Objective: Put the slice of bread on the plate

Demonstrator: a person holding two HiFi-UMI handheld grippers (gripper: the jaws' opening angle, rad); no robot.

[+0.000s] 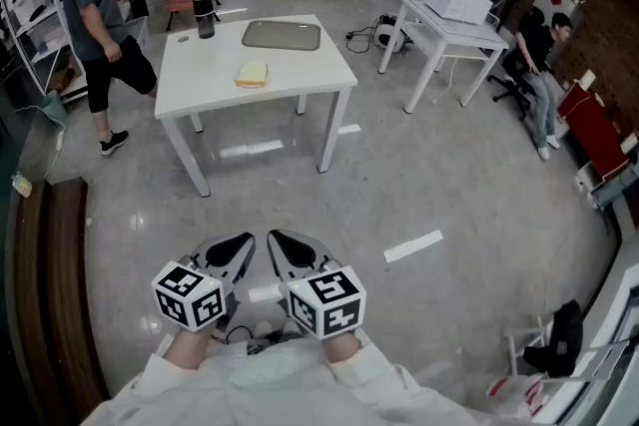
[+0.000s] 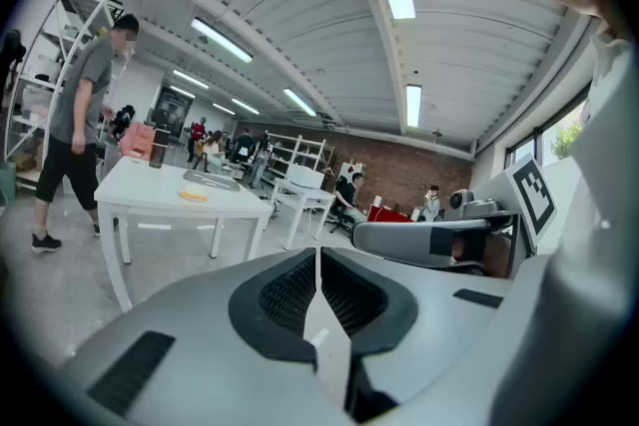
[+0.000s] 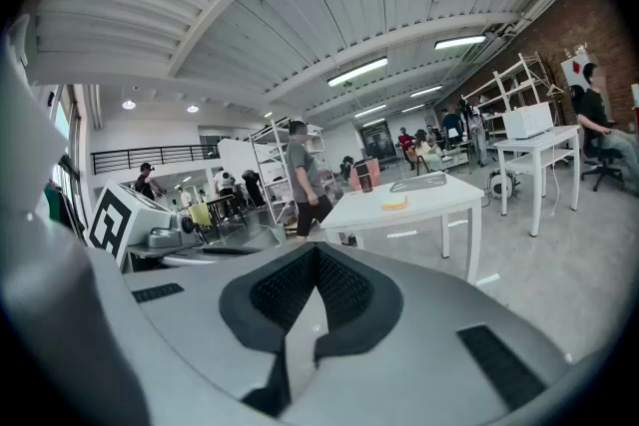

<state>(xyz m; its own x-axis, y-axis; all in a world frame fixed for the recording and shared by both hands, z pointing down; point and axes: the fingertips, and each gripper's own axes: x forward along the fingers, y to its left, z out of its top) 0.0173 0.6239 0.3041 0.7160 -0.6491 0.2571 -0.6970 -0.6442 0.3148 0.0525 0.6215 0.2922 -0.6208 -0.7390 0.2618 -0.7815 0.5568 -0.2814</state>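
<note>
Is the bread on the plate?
No, the bread lies on the bare table, apart from the grey plate.

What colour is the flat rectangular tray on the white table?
Grey. The flat rectangular tray shows best in the head view.

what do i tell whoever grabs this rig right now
Left tongs: shut, empty.
Right tongs: shut, empty. Both are held close to the body, well short of the white table.
Bread slice: on the table near its front edge. Grey plate: beyond it, apart from it, nothing on it.
Done: nothing, bread untouched.
Left: walk up, open one pair of tongs, grip the bread, set it on the plate. Mind the person by the table's left side.
</note>
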